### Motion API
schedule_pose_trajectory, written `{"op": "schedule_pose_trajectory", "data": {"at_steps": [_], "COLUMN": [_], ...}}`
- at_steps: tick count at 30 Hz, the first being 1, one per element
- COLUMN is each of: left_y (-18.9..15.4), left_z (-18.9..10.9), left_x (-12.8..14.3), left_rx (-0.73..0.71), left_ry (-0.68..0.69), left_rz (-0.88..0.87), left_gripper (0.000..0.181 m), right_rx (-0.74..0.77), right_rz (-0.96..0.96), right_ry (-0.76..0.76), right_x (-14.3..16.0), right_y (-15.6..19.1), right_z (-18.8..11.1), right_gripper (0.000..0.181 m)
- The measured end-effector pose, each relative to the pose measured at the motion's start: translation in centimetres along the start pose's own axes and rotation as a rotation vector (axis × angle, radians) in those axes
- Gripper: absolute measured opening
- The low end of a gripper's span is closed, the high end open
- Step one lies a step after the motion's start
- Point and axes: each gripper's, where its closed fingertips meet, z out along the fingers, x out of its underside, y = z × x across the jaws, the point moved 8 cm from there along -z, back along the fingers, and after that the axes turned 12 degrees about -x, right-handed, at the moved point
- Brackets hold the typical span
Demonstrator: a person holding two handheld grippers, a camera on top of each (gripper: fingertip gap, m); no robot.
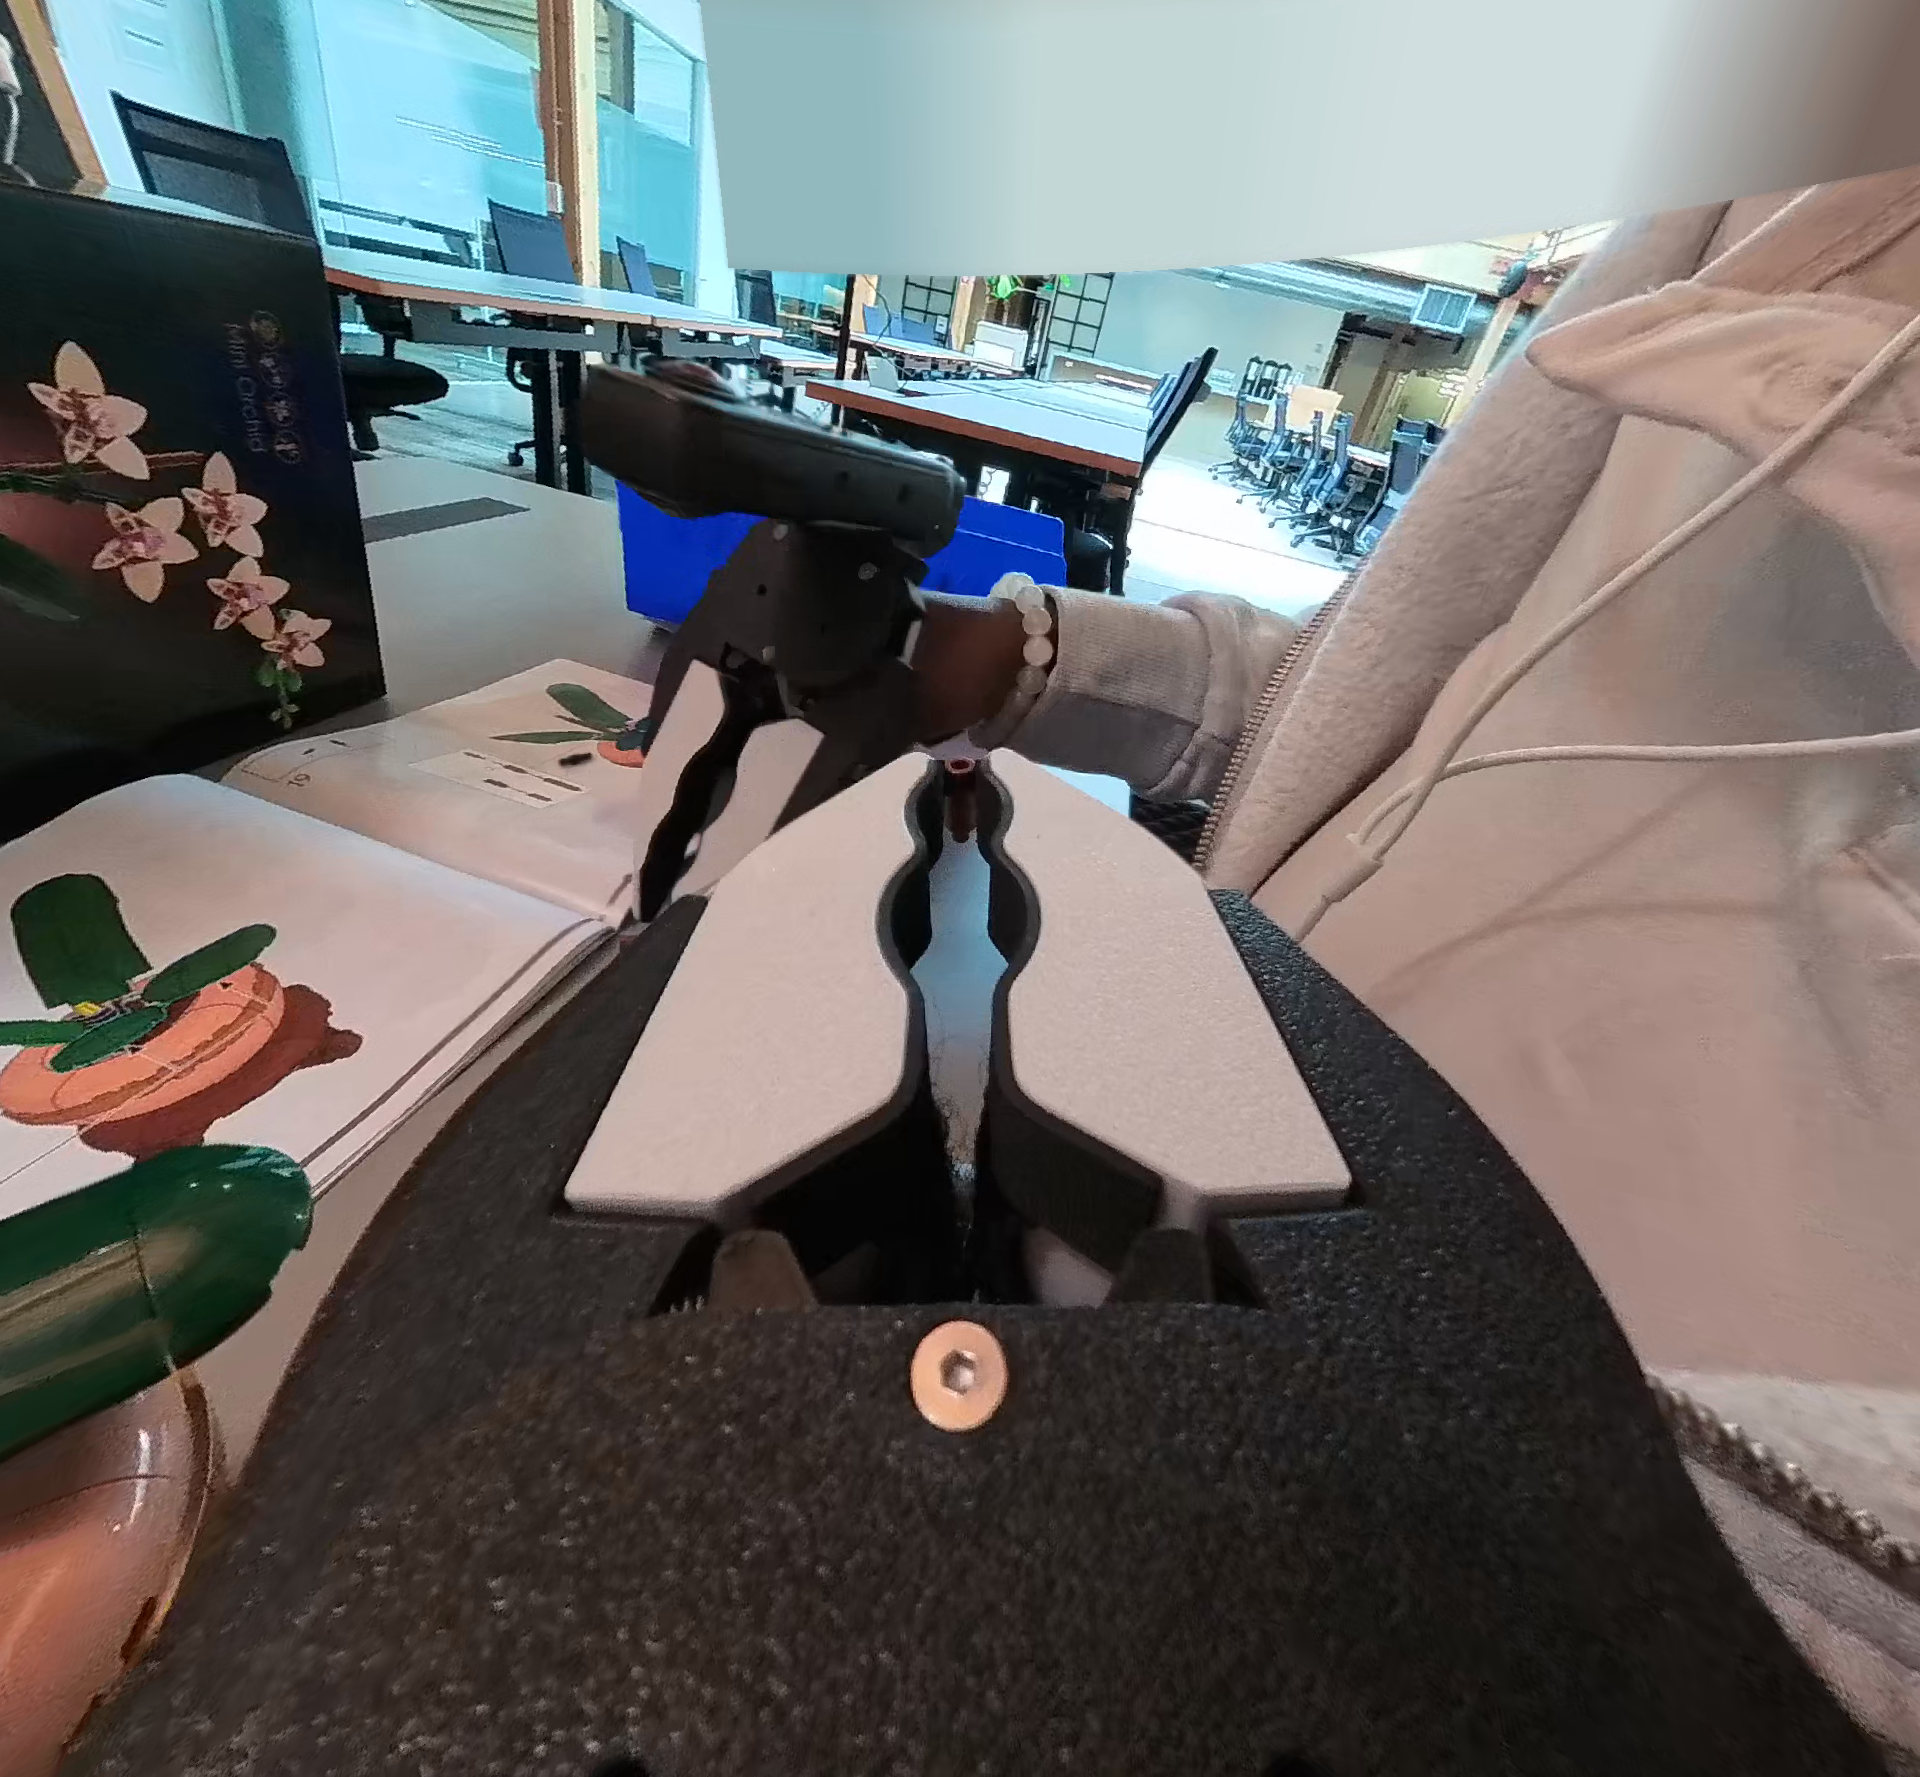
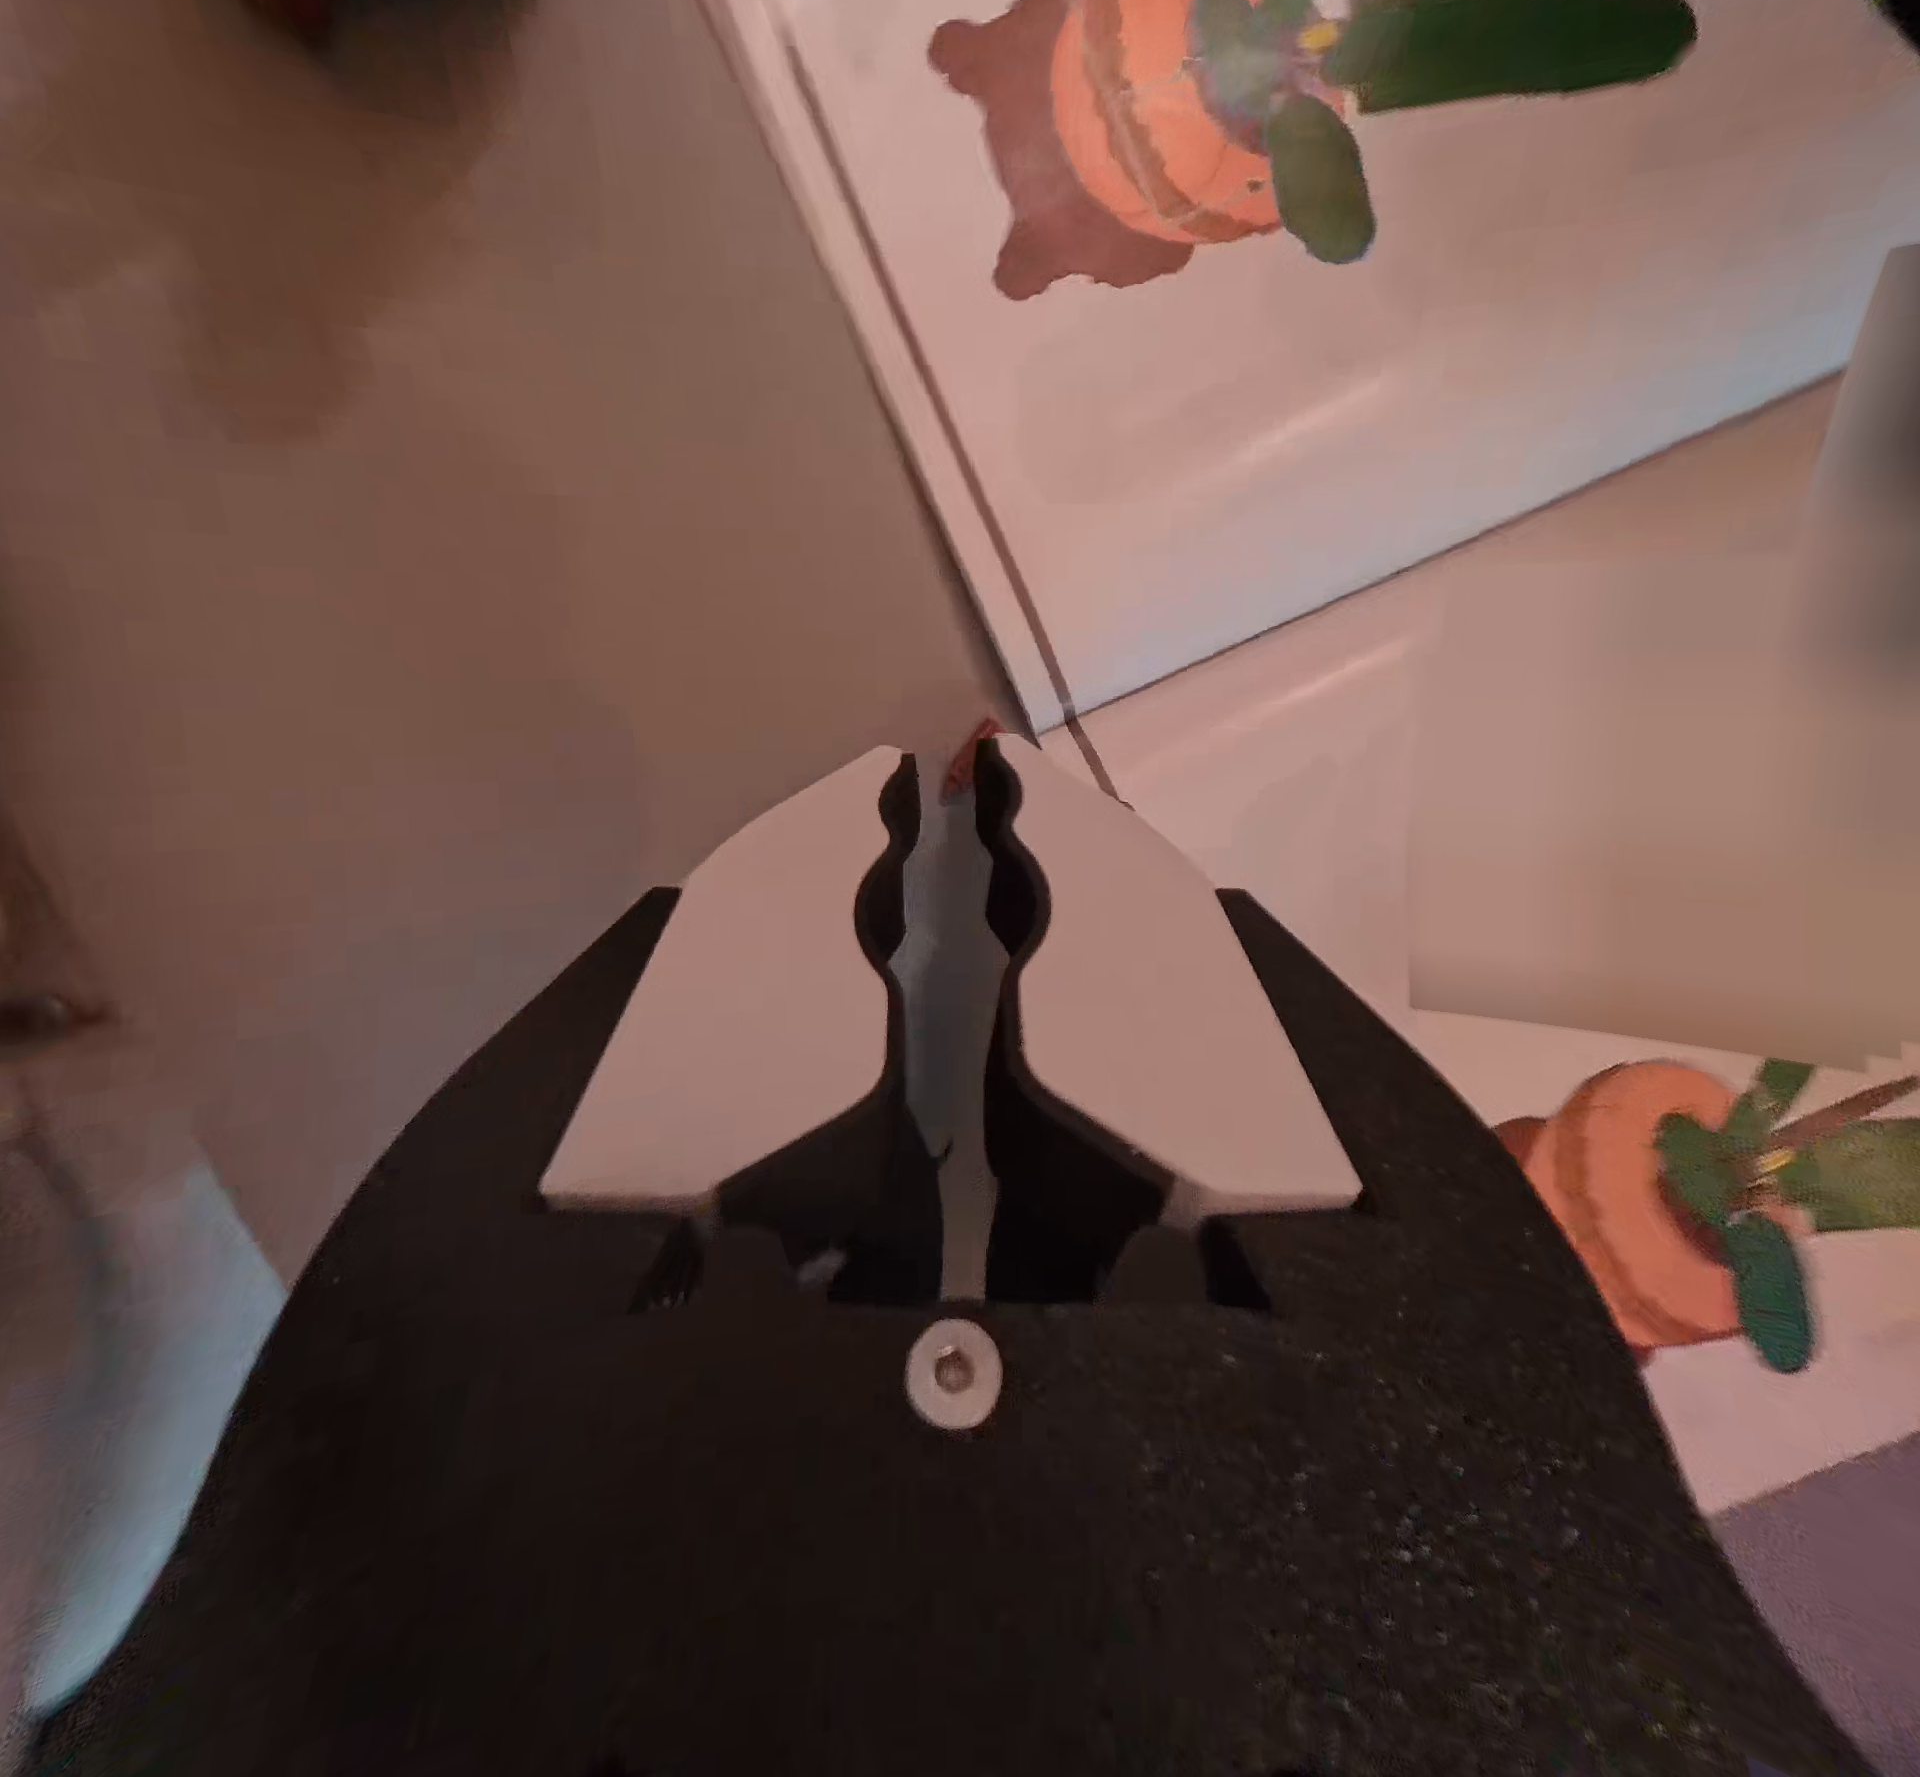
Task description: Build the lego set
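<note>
My left gripper (image 1: 958,773) is shut on a small red-brown lego piece (image 1: 958,797) pinched at its tips, held above the table. My right gripper (image 2: 945,759) is nearly shut with a small red piece (image 2: 971,753) at its tips, over the corner of the open instruction booklet (image 2: 1351,397). The right gripper also shows in the left wrist view (image 1: 665,854), pointing down at the booklet (image 1: 364,917). The part-built model, a terracotta pot with green leaves (image 1: 135,1260), stands at the lower left. It also shows blurred in the right wrist view (image 2: 1673,1218).
The dark lego box with printed orchids (image 1: 156,501) stands behind the booklet at the left. A blue bin (image 1: 675,553) sits farther back. A person in a cream hoodie (image 1: 1558,844) fills the right side, close to both grippers. Tip to tip, the grippers are about 20 cm apart.
</note>
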Motion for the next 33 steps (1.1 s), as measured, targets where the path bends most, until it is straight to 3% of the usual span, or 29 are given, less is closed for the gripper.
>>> {"op": "schedule_pose_trajectory", "data": {"at_steps": [5,9,13,19,22,26,28,33], "left_y": [-0.1,0.3,0.8,2.0,2.2,1.7,1.7,1.2], "left_z": [0.1,0.1,-0.1,-0.3,-0.2,0.3,0.7,1.7], "left_x": [0.0,0.4,0.1,-0.8,-1.1,-0.8,-0.7,-1.5], "left_rx": [-0.007,0.003,-0.027,-0.160,-0.196,-0.209,-0.219,-0.233], "left_ry": [0.008,0.011,-0.023,-0.126,-0.187,-0.219,-0.249,-0.289], "left_rz": [0.020,-0.001,-0.025,-0.104,-0.184,-0.218,-0.256,-0.273], "left_gripper": [0.004,0.004,0.004,0.004,0.004,0.004,0.004,0.004], "right_rx": [0.049,0.033,-0.014,-0.018,-0.143,-0.178,-0.186,-0.233], "right_rz": [0.175,0.149,-0.041,-0.389,-0.478,-0.628,-0.626,-0.516], "right_ry": [0.028,0.018,0.058,-0.060,-0.073,-0.047,-0.106,-0.460], "right_x": [0.5,-0.2,-0.2,0.9,1.4,1.5,1.4,1.4], "right_y": [-0.6,-0.7,-0.3,0.3,1.0,1.1,0.9,1.6], "right_z": [0.2,0.8,0.9,0.9,1.0,0.9,0.9,-0.6], "right_gripper": [0.011,0.005,0.005,0.005,0.005,0.005,0.005,0.004]}}
